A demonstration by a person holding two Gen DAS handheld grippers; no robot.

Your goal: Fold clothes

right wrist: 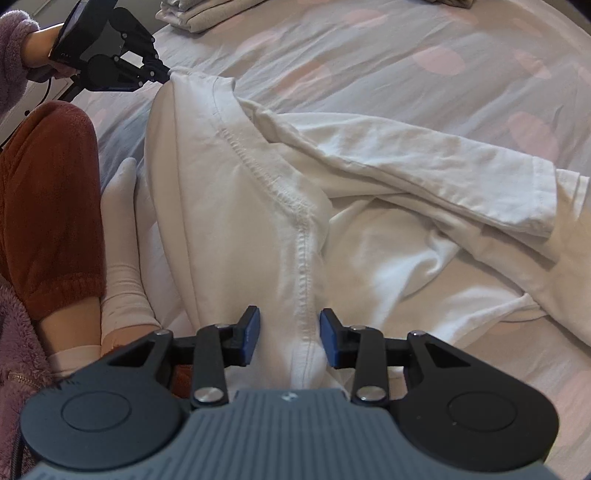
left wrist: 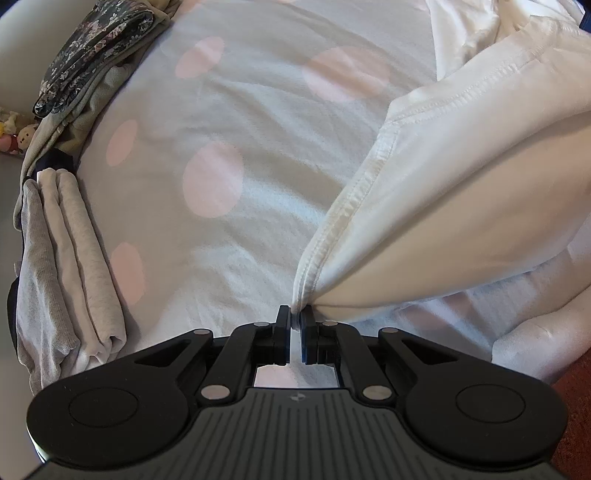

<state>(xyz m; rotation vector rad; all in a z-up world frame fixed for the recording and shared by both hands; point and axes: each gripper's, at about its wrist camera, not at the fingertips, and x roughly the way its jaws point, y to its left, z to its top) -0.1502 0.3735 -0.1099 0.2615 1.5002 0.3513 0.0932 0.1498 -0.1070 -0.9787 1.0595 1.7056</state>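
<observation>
Our left gripper is pinched tight on the hem of the white cotton shirt. It lies rumpled on the pale sheet with pink dots. Our right gripper is apart around the seam, not pinching. We are mid-fold. Next we think it must squeeze.

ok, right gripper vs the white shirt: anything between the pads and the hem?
Nothing visible. The right gripper is open, with the white shirt's stitched hem running straight between its pads, no other cloth in the gap. The left gripper is shut on the shirt's other corner. The folded stack lies far off on the bedsheet.
</observation>
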